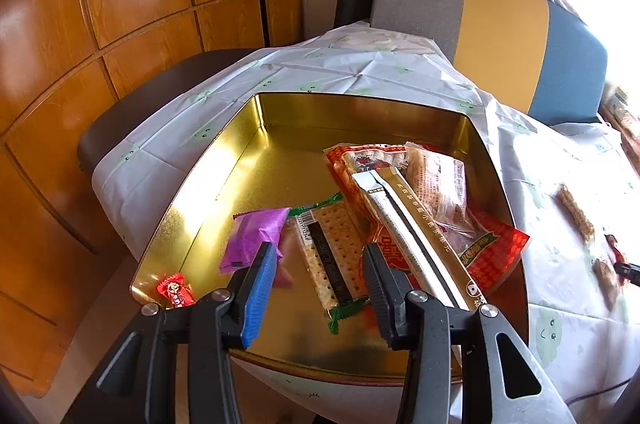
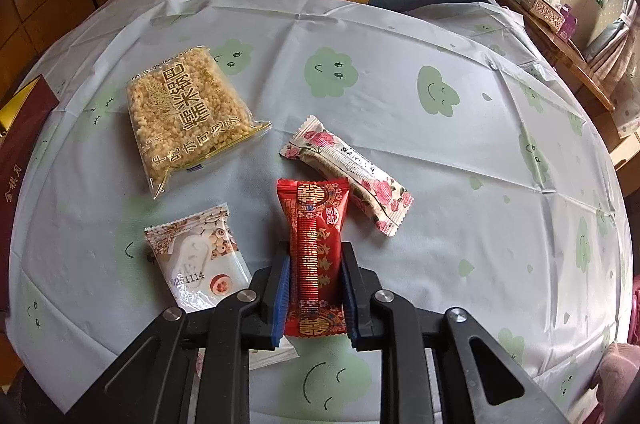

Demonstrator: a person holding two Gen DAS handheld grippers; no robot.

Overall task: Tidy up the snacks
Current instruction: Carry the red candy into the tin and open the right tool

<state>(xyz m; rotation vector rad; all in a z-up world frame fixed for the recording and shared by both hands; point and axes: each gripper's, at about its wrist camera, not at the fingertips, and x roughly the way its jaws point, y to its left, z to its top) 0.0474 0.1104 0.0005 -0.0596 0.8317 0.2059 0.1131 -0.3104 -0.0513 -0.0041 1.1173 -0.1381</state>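
Observation:
In the left wrist view a gold tin tray sits on the table and holds a purple packet, a cracker pack, a small red candy, a long gold-white stick pack and red snack bags. My left gripper is open and empty above the tray's near side. In the right wrist view my right gripper is shut on a red wrapped snack. Around it lie a puffed-rice pack, a floral bar and a white packet.
The table has a pale cloth with green smiley clouds. A grey, yellow and blue chair back stands behind the table. Wooden cabinets are at the left. The tray's dark red outer wall shows at the left edge.

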